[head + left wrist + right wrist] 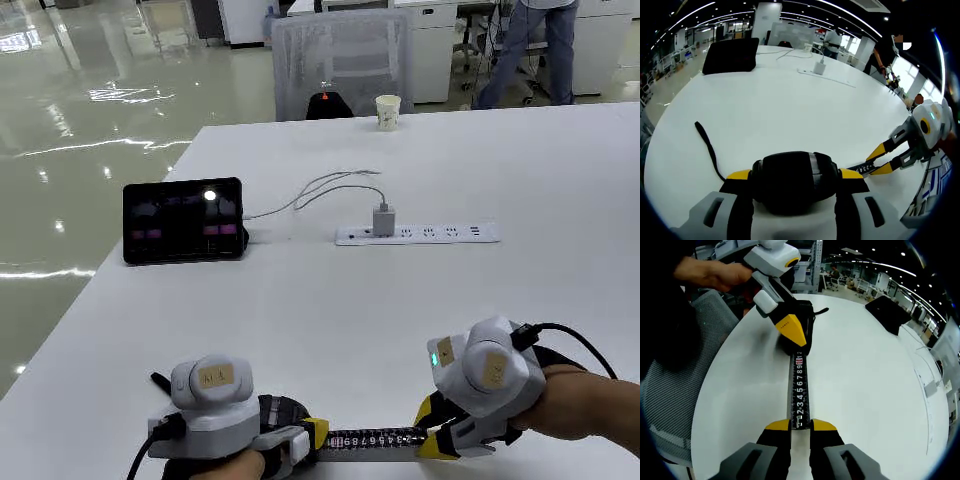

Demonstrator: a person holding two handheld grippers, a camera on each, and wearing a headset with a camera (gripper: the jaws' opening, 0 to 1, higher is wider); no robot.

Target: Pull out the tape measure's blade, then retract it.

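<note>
My left gripper (795, 175) clamps the tape measure case (790, 192) near the front edge of the table (400, 300). My right gripper (800, 426) pinches the drawn-out blade (799, 390), whose hook is hidden, probably between the jaws.

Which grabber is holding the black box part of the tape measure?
The left gripper: its yellow-tipped jaws are clamped around the black case. The right gripper pinches just the numbered blade that stretches out from the case.
</note>
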